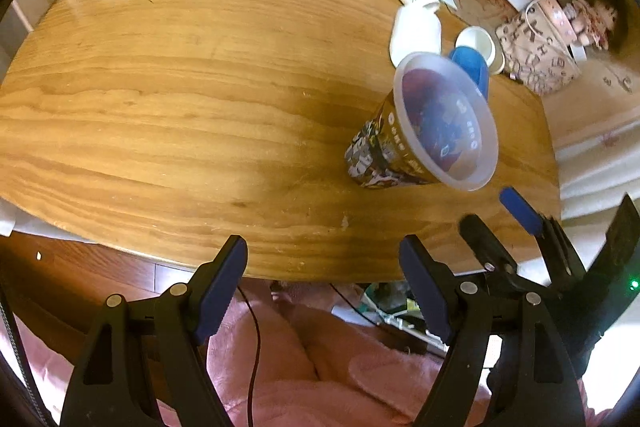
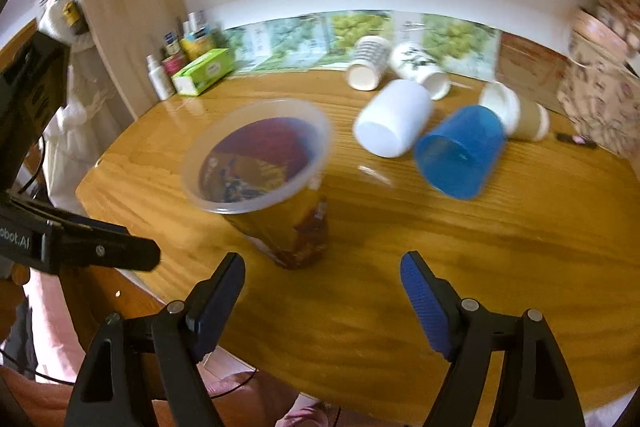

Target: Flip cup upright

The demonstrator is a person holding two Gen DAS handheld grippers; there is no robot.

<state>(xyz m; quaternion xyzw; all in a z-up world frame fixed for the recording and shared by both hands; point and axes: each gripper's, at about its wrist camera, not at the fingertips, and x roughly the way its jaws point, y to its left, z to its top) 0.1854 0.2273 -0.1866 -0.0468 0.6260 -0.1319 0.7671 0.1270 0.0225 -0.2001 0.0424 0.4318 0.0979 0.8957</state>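
A printed plastic cup with a clear rim (image 1: 420, 131) stands upright on the wooden table (image 1: 180, 87), mouth up; it also shows in the right wrist view (image 2: 264, 179). My left gripper (image 1: 322, 287) is open and empty at the table's near edge, left of the cup. My right gripper (image 2: 322, 303) is open and empty just in front of the cup, not touching it. The right gripper also shows in the left wrist view (image 1: 500, 215), beside the cup. A blue cup (image 2: 460, 151) lies on its side behind.
Several white and paper cups (image 2: 394, 117) lie on their sides at the back right. A green tissue box (image 2: 204, 71) and small bottles (image 2: 158, 77) stand at the back left by a wooden shelf. A patterned bag (image 1: 536, 55) sits at the right. Pink cloth (image 1: 300, 367) lies below the table edge.
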